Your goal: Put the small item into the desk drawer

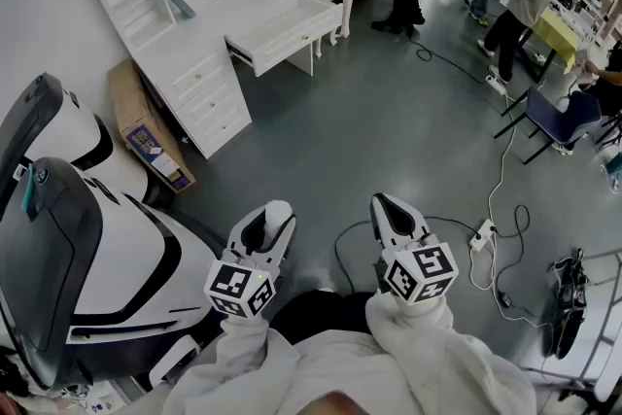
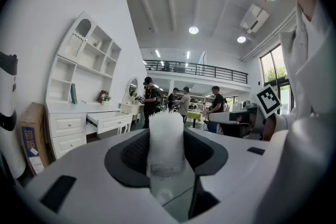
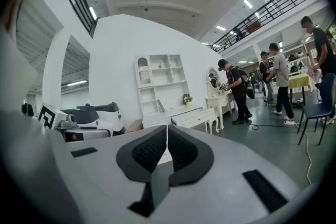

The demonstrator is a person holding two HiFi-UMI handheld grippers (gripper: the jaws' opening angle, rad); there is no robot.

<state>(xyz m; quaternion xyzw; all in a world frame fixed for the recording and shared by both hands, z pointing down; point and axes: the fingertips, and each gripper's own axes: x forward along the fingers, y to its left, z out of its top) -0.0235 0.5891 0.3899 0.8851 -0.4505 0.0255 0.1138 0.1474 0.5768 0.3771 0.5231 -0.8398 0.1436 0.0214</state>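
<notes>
Clamping a white roll [image 2: 166, 136] between its jaws, left gripper [image 1: 272, 221], right gripper [image 1: 391, 209] jaws together, desk drawer [image 1: 288, 30] open

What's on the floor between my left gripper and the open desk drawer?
Nothing: the head view shows bare grey floor between the left gripper, shut on a small white item, and the open desk drawer.

White item [image 2: 166, 139] upright between left jaws; drawer [image 1: 282, 29] open

The small item [image 2: 166, 141] looks bubbly plastic, the desk [image 1: 216, 19] smooth, white-painted.
</notes>
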